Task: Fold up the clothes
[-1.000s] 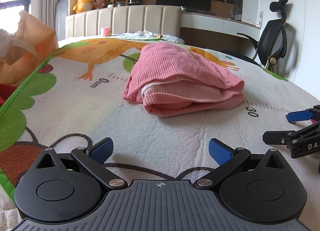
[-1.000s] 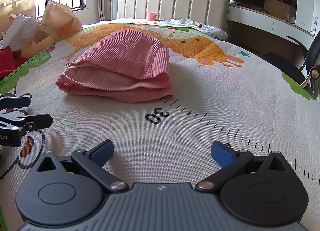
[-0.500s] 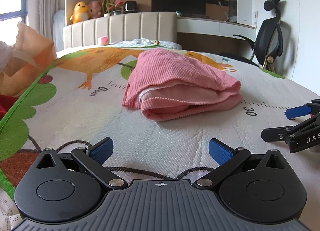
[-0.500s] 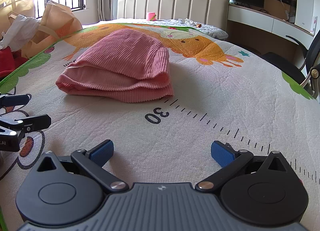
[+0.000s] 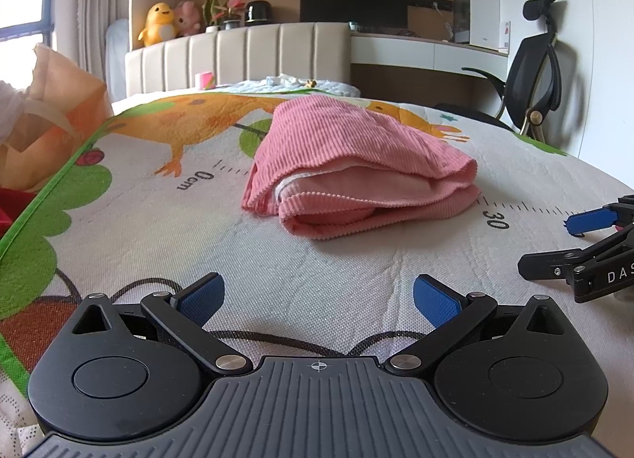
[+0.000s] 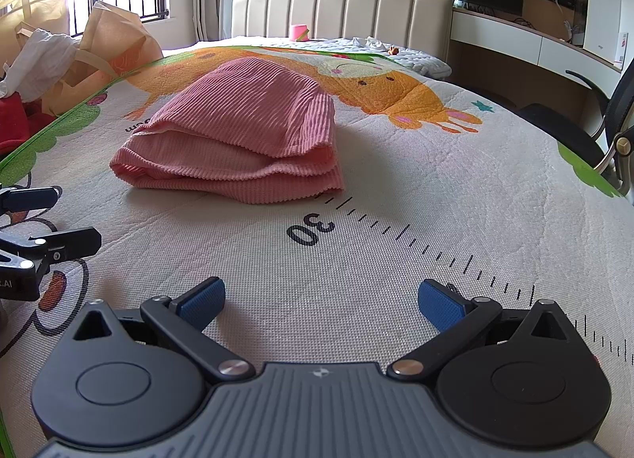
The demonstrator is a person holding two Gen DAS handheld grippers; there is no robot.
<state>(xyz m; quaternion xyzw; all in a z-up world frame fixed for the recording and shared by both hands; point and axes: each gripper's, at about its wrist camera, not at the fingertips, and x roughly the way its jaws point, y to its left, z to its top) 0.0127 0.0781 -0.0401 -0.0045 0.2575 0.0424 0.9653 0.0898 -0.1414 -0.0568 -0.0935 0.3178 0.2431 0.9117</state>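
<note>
Garment: pink ribbed garment lies folded in layers on the play mat, at 12 o'clock of both grippers.
Left gripper: fingers wide apart, holding nothing; moved slightly nearer the bundle over the last second.
Right gripper: likewise spread and empty (position unchanged).
Assessment: folding appears complete.

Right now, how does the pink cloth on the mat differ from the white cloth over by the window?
The pink cloth is folded into a flat stack, while the white cloth is crumpled. The pink cloth lies alone on the printed mat; the white cloth sits at the top of an orange bag beside the mat. The pink cloth is ribbed; no ribbing shows on the white cloth. Neither is held by the left gripper or right gripper.
</note>
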